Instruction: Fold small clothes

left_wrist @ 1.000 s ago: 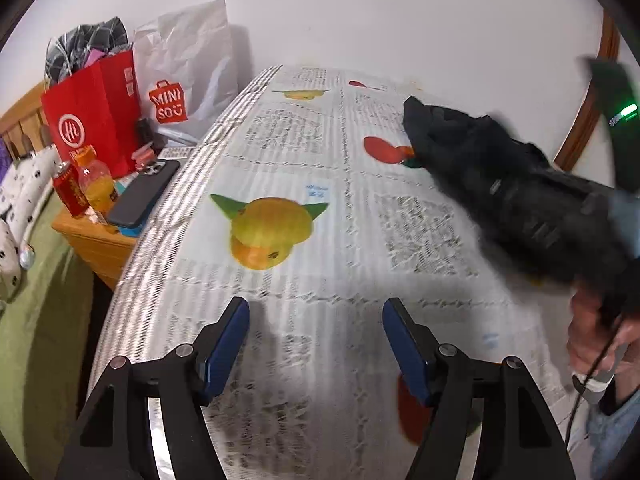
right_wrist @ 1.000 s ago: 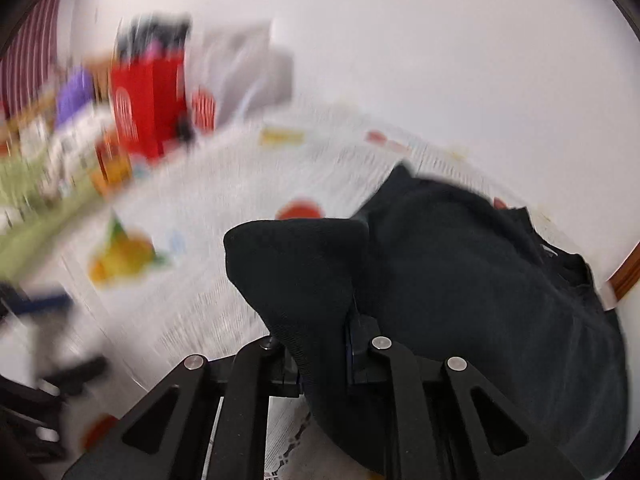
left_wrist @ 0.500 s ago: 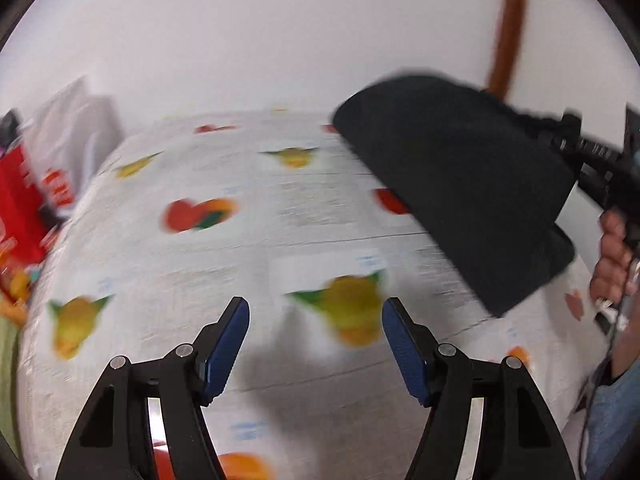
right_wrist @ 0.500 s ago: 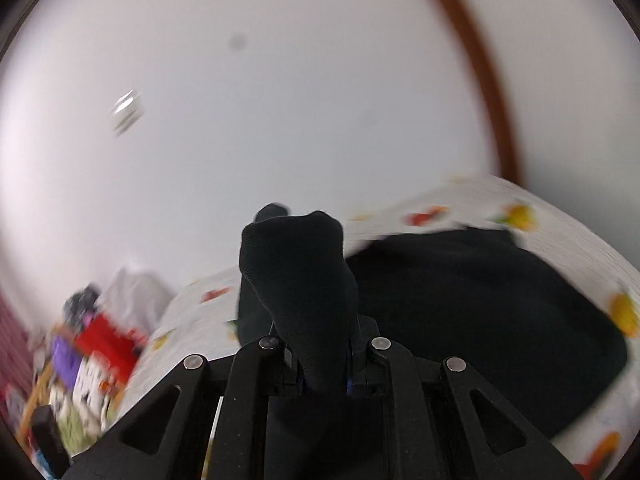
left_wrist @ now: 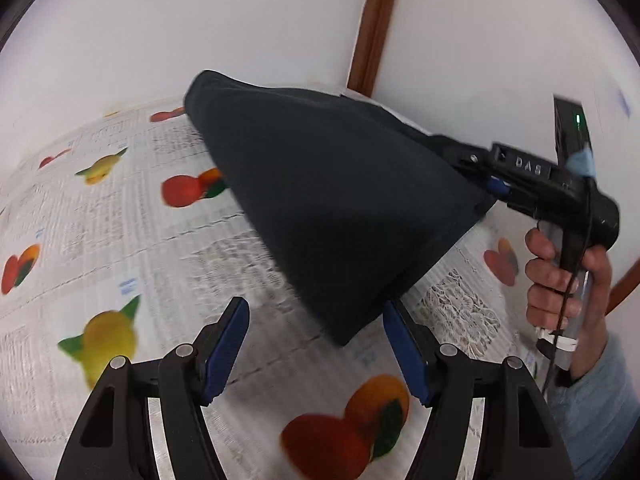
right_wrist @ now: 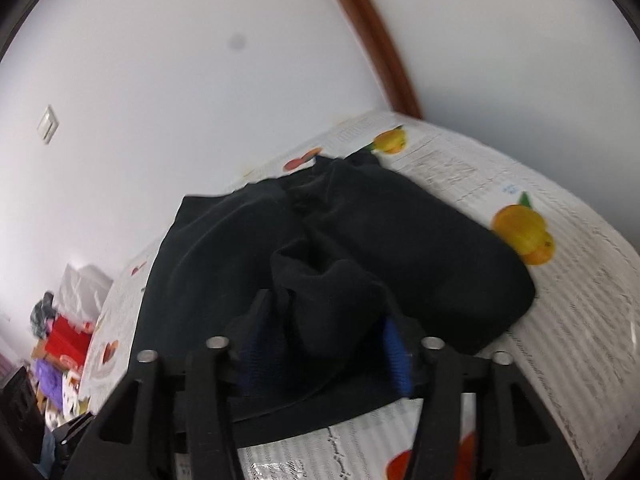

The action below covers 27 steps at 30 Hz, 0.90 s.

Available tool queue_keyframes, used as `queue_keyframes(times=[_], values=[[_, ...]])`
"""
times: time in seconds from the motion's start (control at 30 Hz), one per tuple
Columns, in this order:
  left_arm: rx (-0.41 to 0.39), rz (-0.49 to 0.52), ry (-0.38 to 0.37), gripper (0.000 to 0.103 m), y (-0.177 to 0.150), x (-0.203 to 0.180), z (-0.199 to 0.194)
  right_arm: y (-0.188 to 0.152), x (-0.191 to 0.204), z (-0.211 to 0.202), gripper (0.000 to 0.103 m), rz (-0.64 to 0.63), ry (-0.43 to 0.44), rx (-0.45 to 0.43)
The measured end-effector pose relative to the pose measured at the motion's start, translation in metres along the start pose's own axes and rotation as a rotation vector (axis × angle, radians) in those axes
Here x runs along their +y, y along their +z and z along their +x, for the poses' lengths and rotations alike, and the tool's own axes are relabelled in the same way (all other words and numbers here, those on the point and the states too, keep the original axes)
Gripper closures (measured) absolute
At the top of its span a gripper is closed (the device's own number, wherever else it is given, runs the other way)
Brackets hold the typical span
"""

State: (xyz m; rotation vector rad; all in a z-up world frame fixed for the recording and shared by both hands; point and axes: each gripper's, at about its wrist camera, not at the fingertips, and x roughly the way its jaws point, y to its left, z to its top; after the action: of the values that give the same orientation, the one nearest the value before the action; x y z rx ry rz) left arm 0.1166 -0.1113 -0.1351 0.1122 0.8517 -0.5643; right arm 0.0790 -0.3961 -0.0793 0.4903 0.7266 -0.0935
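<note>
A small black garment (left_wrist: 336, 200) hangs stretched above the fruit-print tablecloth (left_wrist: 120, 240); its far corner reaches the table's back edge. In the left wrist view my right gripper (left_wrist: 480, 168) holds its right end, raised off the table. In the right wrist view the jaws stand apart with a bunch of the black cloth (right_wrist: 332, 292) lying between the blue pads (right_wrist: 396, 356); the rest spreads over the table. My left gripper (left_wrist: 316, 344) is open and empty, low over the cloth, just in front of the garment's hanging lower corner.
A white wall with a brown wooden trim (left_wrist: 372, 28) stands behind the table. A red bag (right_wrist: 64, 336) and other clutter sit off the table's far left end in the right wrist view. The person's hand (left_wrist: 560, 276) grips the right handle.
My right gripper swung the garment across the table and its jaws have opened from tightly shut. My left gripper turned right, towards the garment's lower corner.
</note>
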Motion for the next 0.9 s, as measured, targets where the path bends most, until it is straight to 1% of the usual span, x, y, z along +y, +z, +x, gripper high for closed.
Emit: queue_keyframes(times=[0.03,0.1,0.13,0.17,0.2,0.23,0.27,0.33,0.43,0.53,0.63,0.77,0.83,0.9], values=[[0.005,0.006,0.013,0.036,0.002,-0.004,0.004,0.002,0.001,0.006,0.049,-0.009,0.0,0.013],[0.013,0.008,0.053,0.036,0.006,-0.011,0.013,0.002,0.005,0.015,0.05,-0.036,-0.031,0.023],[0.009,0.004,0.068,0.042,0.007,-0.013,0.016,0.002,0.007,0.019,0.06,-0.051,-0.05,0.021],[0.007,-0.001,0.085,0.06,0.008,-0.013,0.017,0.001,0.01,0.02,0.068,-0.066,-0.062,0.021],[0.01,-0.008,0.088,0.068,0.008,-0.012,0.018,0.001,0.013,0.023,0.079,-0.087,-0.07,0.026],[0.012,-0.018,0.089,0.072,0.008,-0.009,0.017,0.001,0.016,0.027,0.085,-0.11,-0.071,0.037],[0.005,-0.036,0.092,0.08,0.008,-0.006,0.014,0.0,0.019,0.032,0.086,-0.128,-0.055,0.063],[-0.013,-0.063,0.111,0.085,0.006,0.003,0.008,-0.001,0.025,0.038,0.086,-0.132,-0.038,0.074],[-0.04,-0.099,0.147,0.087,0.0,0.022,-0.006,-0.006,0.041,0.046,0.087,-0.137,-0.012,0.086],[-0.041,-0.145,0.164,0.088,-0.006,0.047,-0.019,-0.013,0.066,0.056,0.087,-0.147,0.026,0.099],[-0.048,-0.188,0.2,0.088,-0.018,0.073,-0.036,-0.023,0.095,0.067,0.087,-0.158,0.063,0.12],[-0.043,-0.208,0.251,0.088,-0.033,0.099,-0.051,-0.035,0.124,0.067,0.087,-0.194,0.125,0.135],[-0.046,-0.2,0.245,0.088,-0.04,0.104,-0.053,-0.037,0.127,0.059,0.087,-0.224,0.155,0.095],[-0.044,-0.193,0.23,0.088,-0.043,0.102,-0.056,-0.037,0.116,0.041,0.087,-0.197,0.189,0.032]])
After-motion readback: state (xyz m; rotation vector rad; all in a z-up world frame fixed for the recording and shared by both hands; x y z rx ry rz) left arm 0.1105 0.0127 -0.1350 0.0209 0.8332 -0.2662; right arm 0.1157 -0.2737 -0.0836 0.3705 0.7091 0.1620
